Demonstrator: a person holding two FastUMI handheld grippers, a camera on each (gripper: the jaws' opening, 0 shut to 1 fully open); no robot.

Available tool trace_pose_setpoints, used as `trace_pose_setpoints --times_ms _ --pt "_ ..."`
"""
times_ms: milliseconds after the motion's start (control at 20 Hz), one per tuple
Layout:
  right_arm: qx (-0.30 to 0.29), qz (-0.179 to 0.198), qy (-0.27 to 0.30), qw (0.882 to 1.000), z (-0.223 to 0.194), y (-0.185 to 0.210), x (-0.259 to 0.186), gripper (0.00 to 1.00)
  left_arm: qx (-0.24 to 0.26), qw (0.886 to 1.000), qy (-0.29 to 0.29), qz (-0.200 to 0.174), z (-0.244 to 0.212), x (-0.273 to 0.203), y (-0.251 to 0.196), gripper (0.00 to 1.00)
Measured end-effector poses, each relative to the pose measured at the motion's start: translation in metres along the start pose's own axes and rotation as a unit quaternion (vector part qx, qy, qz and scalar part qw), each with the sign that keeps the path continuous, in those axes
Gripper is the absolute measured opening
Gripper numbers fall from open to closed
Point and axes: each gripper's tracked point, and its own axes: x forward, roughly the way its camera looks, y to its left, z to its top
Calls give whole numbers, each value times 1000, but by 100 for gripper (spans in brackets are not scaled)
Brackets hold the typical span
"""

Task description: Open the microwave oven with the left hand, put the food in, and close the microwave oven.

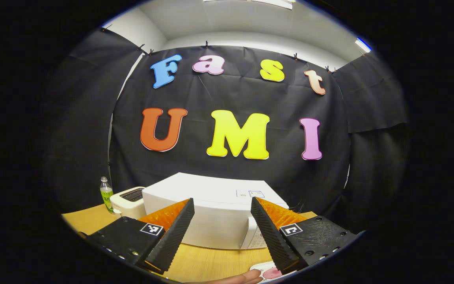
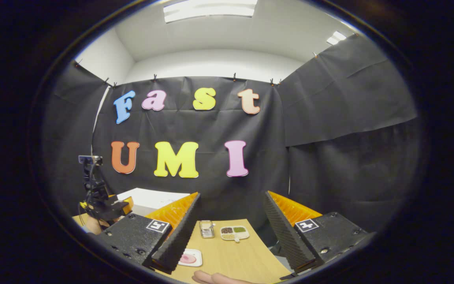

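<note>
Microwave oven (image 1: 215,211) sits shut on the counter (image 1: 211,260), straight ahead of your left gripper (image 1: 221,228), jaws wide. Your right gripper (image 2: 231,232) also gapes wide, plate of food (image 2: 189,258) near it.

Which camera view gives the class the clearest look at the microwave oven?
The left gripper view: the microwave oven sits straight ahead between the left gripper fingers, top and closed front visible. The right gripper view catches just part of its white top at the left.
</note>
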Motion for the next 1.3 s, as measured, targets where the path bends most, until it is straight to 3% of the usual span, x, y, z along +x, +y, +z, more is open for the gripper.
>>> trace_pose_setpoints --times_ms 300,350,400,450,550,600,650,900,950,1000,1050,1150,1200,1250,1300 --pt "-1 4 -18 1000 1 -11 0 92 27 999 37 -17 -82 44 -38 92" --pt "-2 3 -24 1000 2 -15 0 100 26 999 37 -21 -89 49 -43 92" --pt "-1 4 -25 1000 2 -16 0 92 24 999 38 -26 -96 54 -48 92" --pt "1 9 -26 1000 -1 -17 -1 100 21 999 40 -29 -103 60 -52 92" --pt "5 13 -29 999 -3 -23 -3 100 15 998 52 -31 -118 70 -57 91" --pt "5 10 -31 999 -4 -27 -3 92 15 998 56 -29 -125 74 -57 92" --pt "4 5 -35 999 -6 -33 -2 100 15 998 62 -31 -132 77 -59 92" --pt "3 0 -27 1000 -22 -44 2 100 -5 996 76 -39 -157 94 -63 89" --pt "2 1 -22 1000 -27 -46 5 100 3 996 78 -48 -160 98 -66 71" --pt "-2 1 -18 1000 -31 -47 6 100 17 996 75 -45 -161 101 -64 80" --pt "-5 4 -14 1000 -35 -46 8 100 27 997 70 -34 -160 104 -57 41" --pt "-10 12 -4 1000 -43 -41 11 100 20 996 78 -34 -165 107 -56 31" --pt "-13 16 1 1000 -47 -39 12 100 17 996 77 -33 -163 107 -56 31" --pt "-15 20 7 1000 -51 -36 14 100 20 996 77 -33 -161 107 -57 19" --pt "-17 22 13 1000 -54 -34 14 100 24 996 79 -35 -161 104 -57 31"
